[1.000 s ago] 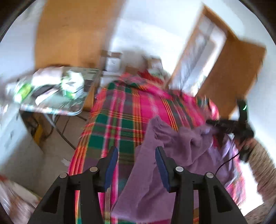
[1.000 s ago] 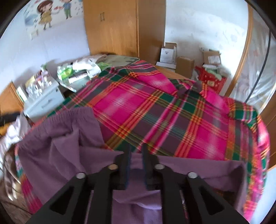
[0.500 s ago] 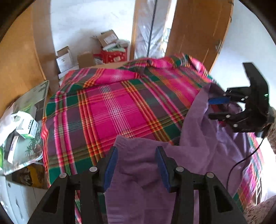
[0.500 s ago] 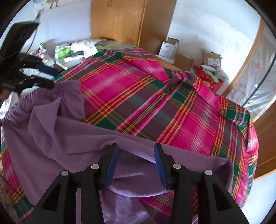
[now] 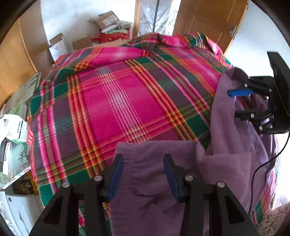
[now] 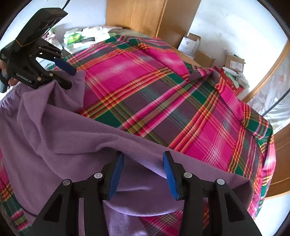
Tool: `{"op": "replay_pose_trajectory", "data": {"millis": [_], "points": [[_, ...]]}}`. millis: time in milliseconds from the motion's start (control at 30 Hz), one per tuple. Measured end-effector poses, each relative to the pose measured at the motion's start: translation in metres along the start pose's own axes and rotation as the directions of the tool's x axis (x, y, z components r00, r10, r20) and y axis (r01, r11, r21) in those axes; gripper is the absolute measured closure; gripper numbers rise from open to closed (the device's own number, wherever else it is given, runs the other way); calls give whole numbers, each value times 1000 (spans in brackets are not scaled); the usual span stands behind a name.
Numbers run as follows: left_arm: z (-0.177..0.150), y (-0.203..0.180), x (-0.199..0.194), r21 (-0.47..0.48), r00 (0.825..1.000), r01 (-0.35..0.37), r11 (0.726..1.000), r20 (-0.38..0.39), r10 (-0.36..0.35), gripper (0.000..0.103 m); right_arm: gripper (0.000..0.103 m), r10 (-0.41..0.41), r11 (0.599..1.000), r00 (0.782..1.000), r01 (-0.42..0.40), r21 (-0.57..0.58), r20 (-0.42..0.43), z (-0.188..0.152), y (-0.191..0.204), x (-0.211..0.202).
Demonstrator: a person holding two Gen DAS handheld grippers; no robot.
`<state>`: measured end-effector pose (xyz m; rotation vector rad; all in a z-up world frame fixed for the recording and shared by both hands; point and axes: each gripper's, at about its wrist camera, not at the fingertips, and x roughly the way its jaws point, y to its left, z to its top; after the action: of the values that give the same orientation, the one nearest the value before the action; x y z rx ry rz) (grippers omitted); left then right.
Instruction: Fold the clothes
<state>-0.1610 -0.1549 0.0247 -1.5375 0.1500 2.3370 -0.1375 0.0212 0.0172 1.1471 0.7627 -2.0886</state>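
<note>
A purple garment (image 5: 226, 163) lies rumpled along the near edge of a bed with a pink, green and purple plaid cover (image 5: 117, 109). My left gripper (image 5: 143, 174) stands open just over the garment's near hem, its blue pads apart with nothing clamped. At the right of that view my right gripper (image 5: 237, 103) is open, with purple cloth bunched around its fingers. In the right wrist view the right gripper (image 6: 143, 172) is open above a raised fold of the garment (image 6: 54, 127). There the left gripper (image 6: 69, 76) is open at the garment's far corner on the plaid cover (image 6: 145, 81).
Cardboard boxes (image 5: 59, 47) and a red basket (image 5: 114, 36) stand beyond the bed's far side by a wooden wardrobe (image 6: 145, 16). A cluttered side table (image 5: 16, 127) flanks the bed on the left. A wooden door (image 5: 208, 21) is at the far right.
My right gripper, shut on the purple garment a second ago, has opened. The left view has swung onto the bed, and the garment now rests lower on the cover.
</note>
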Motion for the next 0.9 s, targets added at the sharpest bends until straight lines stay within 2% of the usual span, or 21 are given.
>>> {"op": "replay_pose_trajectory", "data": {"millis": [200,300,367,433,533,600,700,767,833,900], "points": [[4,4,7,-24,1000,11,1000,-5,-11,57,57,-25,999,999,25,25,-22,-2,-9,11],[7,7,8,-41,1000,15,999,-5,-15,57,71,-37,999,999,38,37,-27,-1,-11,14],[8,8,8,-41,1000,0,999,0,0,61,79,-51,998,998,53,46,-25,0,-12,14],[7,11,7,-49,1000,-25,998,13,26,79,89,-62,996,998,64,62,-22,0,-15,14],[5,24,6,-104,1000,10,994,30,-7,96,93,-62,994,998,63,87,-15,-1,-19,14],[3,35,4,-153,999,38,988,35,-33,102,93,-60,993,998,61,96,-15,-2,-20,15],[2,44,2,-184,998,44,982,47,-36,100,93,-61,993,998,62,102,-13,-3,-20,14],[3,51,3,-199,998,56,978,37,-50,88,93,-62,992,998,64,108,-17,-3,-20,14],[3,56,4,-206,998,60,977,26,-56,66,93,-63,991,998,65,113,-20,-4,-21,15],[3,57,4,-198,997,70,978,34,-65,64,93,-61,991,998,63,118,-21,-4,-21,15]]}}
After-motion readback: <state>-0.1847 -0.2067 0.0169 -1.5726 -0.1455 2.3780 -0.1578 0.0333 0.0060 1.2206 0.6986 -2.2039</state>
